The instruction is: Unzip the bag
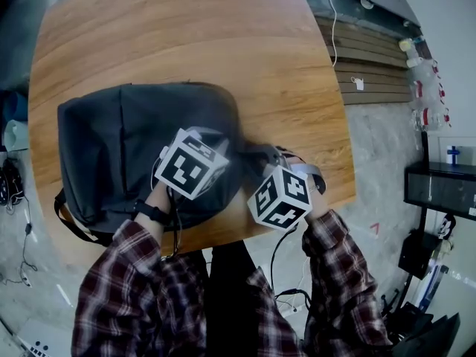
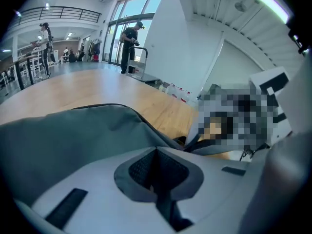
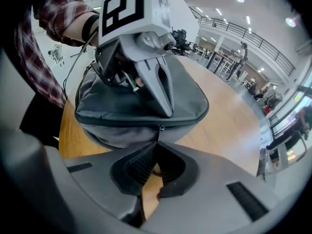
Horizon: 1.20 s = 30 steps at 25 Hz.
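Note:
A dark grey backpack (image 1: 126,147) lies flat on a round wooden table (image 1: 223,36), close to its front edge. My left gripper (image 1: 223,146) rests on the bag's right end. In the right gripper view the left gripper (image 3: 165,108) points down with its jaws together, pinching the bag (image 3: 112,106) just above the zip line. In its own view the left gripper (image 2: 156,152) is shut against the grey fabric (image 2: 63,135). My right gripper (image 1: 251,161) is at the bag's right edge. There the right gripper (image 3: 155,147) is shut on the zipper pull (image 3: 159,129).
The table's front edge (image 1: 312,207) runs just under the right gripper. A bag strap (image 1: 71,225) hangs off the front left. Bottles (image 1: 424,88) stand on the floor at the right. People (image 2: 129,48) stand far off in the hall.

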Motion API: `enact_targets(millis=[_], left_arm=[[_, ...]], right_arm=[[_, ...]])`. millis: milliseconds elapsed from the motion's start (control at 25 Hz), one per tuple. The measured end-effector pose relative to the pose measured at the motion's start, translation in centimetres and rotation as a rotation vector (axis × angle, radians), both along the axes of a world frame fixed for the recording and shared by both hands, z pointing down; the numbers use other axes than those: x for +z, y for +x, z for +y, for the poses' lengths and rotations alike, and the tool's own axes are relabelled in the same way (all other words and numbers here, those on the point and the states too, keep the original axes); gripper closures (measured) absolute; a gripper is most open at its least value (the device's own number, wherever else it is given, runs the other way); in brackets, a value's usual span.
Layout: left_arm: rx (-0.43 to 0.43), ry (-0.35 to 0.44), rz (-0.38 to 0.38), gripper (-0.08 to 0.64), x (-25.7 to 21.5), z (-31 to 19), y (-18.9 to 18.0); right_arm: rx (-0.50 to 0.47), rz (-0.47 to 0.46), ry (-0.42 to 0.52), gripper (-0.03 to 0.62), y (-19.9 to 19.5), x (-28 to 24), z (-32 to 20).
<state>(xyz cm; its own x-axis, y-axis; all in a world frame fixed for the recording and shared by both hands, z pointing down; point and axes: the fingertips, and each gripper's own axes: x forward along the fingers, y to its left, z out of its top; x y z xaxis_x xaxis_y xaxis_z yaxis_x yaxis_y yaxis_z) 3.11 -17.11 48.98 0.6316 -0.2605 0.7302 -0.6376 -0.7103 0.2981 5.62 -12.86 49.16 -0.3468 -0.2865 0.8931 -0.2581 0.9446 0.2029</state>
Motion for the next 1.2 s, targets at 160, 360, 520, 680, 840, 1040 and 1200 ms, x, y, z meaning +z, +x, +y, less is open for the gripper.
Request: enact_targets(millis=[160, 360, 520, 680, 840, 1040, 1200], left_arm=[[-0.022, -0.005, -0.015, 0.554, 0.4, -0.5, 0.4], [-0.052, -0.041, -0.007, 0.554, 0.8, -1.0, 0.0], [-0.076, -0.041, -0.006, 0.554, 0.7, -1.2, -0.1], [-0.087, -0.042, -0.010, 0.554, 0.6, -1.4, -0.3], [-0.097, -0.016, -0.004, 0.554, 0.4, -1.8, -0.3], [-0.050, 0.106, -0.133, 0.554, 0.4, -2.2, -2.3], [-0.088, 0.131, -0.197, 0.554, 0.8, -2.3, -5.2]], right_arm=[[0.030, -0.010, -0.024, 0.582, 0.1, -0.1, 1.6], [0.028, -0.014, -0.050, 0.583, -0.5, -0.5, 4.2], [0.016, -0.051, -0.113, 0.581, -1.2, -0.8, 8.0], [0.047, -0.121, -0.159, 0.581, -1.9, -1.3, 11.5], [0.059, -0.153, -0.123, 0.581, -1.7, -1.3, 11.5], [0.078, -0.134, -0.050, 0.583, -0.4, -0.8, 9.7], [0.073, -0.123, 0.001, 0.582, -0.3, -0.6, 7.8]])
